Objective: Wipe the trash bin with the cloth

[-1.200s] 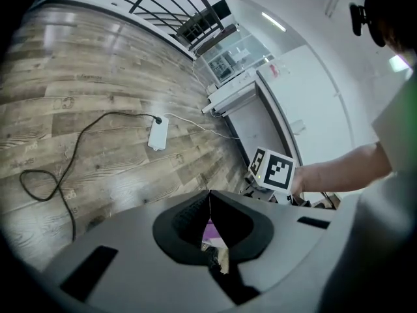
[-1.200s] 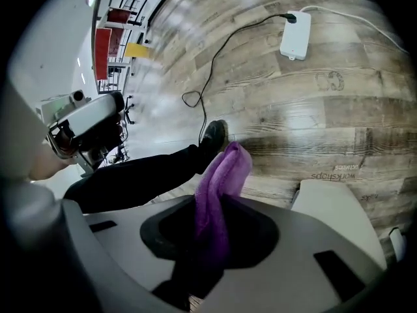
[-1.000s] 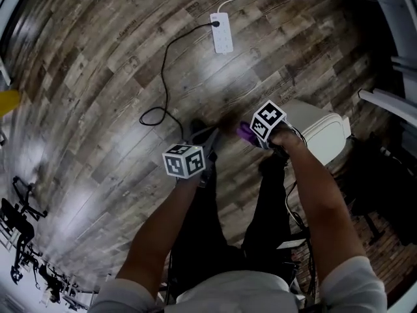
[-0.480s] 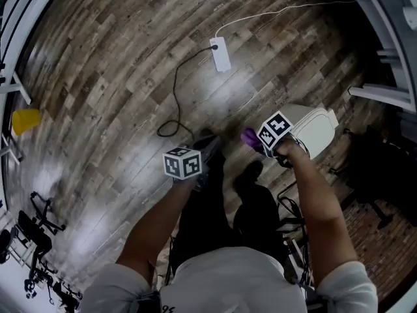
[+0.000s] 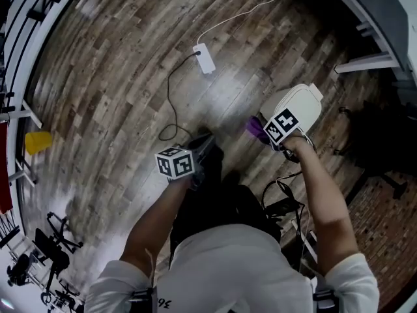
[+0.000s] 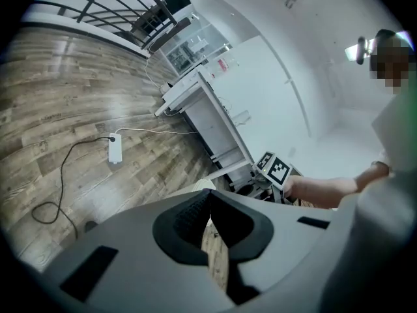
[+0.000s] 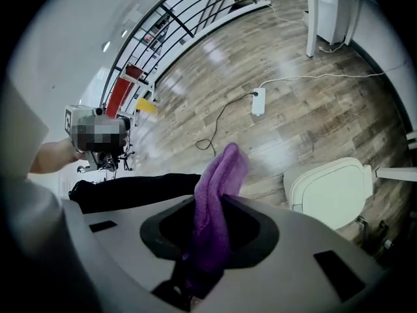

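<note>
Right gripper (image 7: 210, 237) jaws clamp purple cloth (image 7: 221, 175) near white trash bin (image 5: 298, 104); left gripper (image 6: 209, 220) jaws pressed together, empty

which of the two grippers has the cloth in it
The right gripper: its jaws are clamped on the purple cloth, which sticks up from between them. The left gripper has its jaws together at the tips and holds nothing.

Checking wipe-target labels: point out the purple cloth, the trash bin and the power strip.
purple cloth (image 7: 218, 197): right gripper view, its upright fold.
trash bin (image 7: 330, 191): right gripper view, middle of its lid.
power strip (image 5: 204, 58): head view, middle of its body.
</note>
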{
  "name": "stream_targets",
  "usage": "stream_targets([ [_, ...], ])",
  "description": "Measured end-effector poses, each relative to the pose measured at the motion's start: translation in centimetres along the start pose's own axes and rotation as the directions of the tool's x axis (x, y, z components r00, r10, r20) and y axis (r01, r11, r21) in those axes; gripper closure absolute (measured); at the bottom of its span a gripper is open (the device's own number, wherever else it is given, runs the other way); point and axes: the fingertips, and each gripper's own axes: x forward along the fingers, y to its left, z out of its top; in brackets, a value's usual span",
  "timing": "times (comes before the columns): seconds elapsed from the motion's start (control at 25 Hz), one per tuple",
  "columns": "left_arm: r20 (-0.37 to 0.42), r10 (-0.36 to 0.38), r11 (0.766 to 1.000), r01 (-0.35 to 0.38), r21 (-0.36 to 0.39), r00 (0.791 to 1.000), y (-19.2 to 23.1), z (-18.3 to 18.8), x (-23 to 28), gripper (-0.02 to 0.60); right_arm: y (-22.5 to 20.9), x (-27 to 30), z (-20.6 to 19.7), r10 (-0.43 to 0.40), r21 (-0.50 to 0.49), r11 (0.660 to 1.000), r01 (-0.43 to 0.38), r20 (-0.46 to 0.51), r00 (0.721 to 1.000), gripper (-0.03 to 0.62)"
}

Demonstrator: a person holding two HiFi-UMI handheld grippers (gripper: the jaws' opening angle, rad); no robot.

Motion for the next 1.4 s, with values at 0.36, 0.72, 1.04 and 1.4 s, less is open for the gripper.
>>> stream_targets([
  [0.36, 0.006, -0.032, 0.997, 0.032, 0.066, 0.999, -7.2, -5.5, -0.9, 0.578, 2.2, -5.1, -6.7, -0.097, -0.017, 0.994, 0.104, 0.225, 0.970, 0.488],
  [0.72, 0.015, -0.084, 0.981, 0.080, 0.177, 0.996, -15.3, -8.5, -3.4, 0.577, 3.1, -12.3, -15.1, -0.219, 0.083, 0.975, 0.206, 0.508, 0.833, 0.488],
  [1.04, 0.024, -0.140, 0.960, 0.130, 0.250, 0.990, -21.9, -9.2, -4.8, 0.578, 4.6, -18.3, -20.8, -0.309, 0.210, 0.951, 0.227, 0.678, 0.667, 0.488],
  [1.4, -0.074, -0.196, 0.932, 0.209, 0.295, 0.978, -25.4, -8.9, -6.2, 0.578, 8.1, -24.1, -24.8, -0.414, 0.348, 0.910, 0.225, 0.758, 0.503, 0.488],
])
